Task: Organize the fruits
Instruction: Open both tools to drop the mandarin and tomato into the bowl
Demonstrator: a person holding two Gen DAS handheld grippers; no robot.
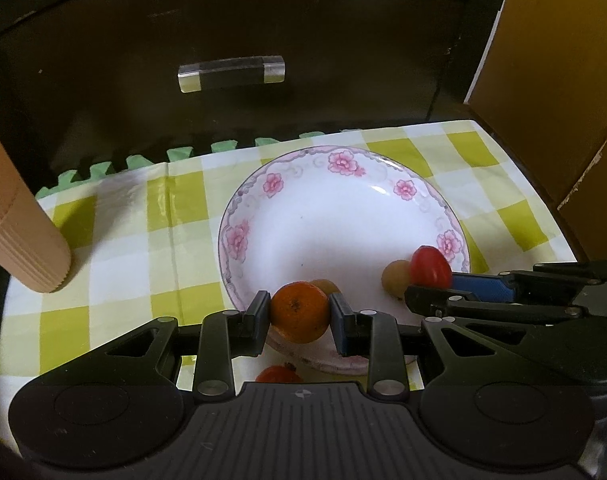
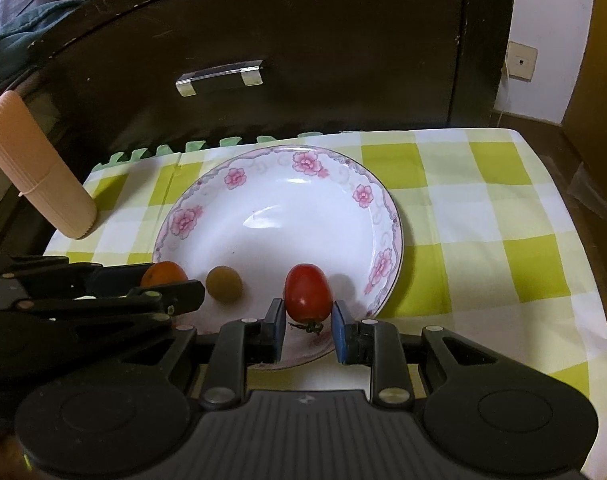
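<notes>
A white plate with pink flowers on its rim (image 1: 343, 168) (image 2: 303, 164) lies on the green checked cloth. My left gripper (image 1: 299, 316) is shut on an orange (image 1: 299, 312) over the plate's near edge; the orange also shows in the right wrist view (image 2: 163, 274). My right gripper (image 2: 307, 324) is open, with a red cherry tomato (image 2: 306, 298) (image 1: 429, 268) lying on the plate between and just ahead of its fingers, gaps on both sides. A small tan-green fruit (image 2: 223, 284) (image 1: 395, 278) lies on the plate between the two grippers. Another small fruit (image 1: 325, 286) sits behind the orange.
A ribbed peach cylinder (image 1: 19, 240) (image 2: 39, 176) leans over the cloth's left edge. A red-orange fruit (image 1: 279, 374) lies on the cloth under my left gripper. A dark cabinet with a clear handle (image 1: 231, 72) (image 2: 219, 76) stands behind the table. A brown box (image 1: 555, 60) is at right.
</notes>
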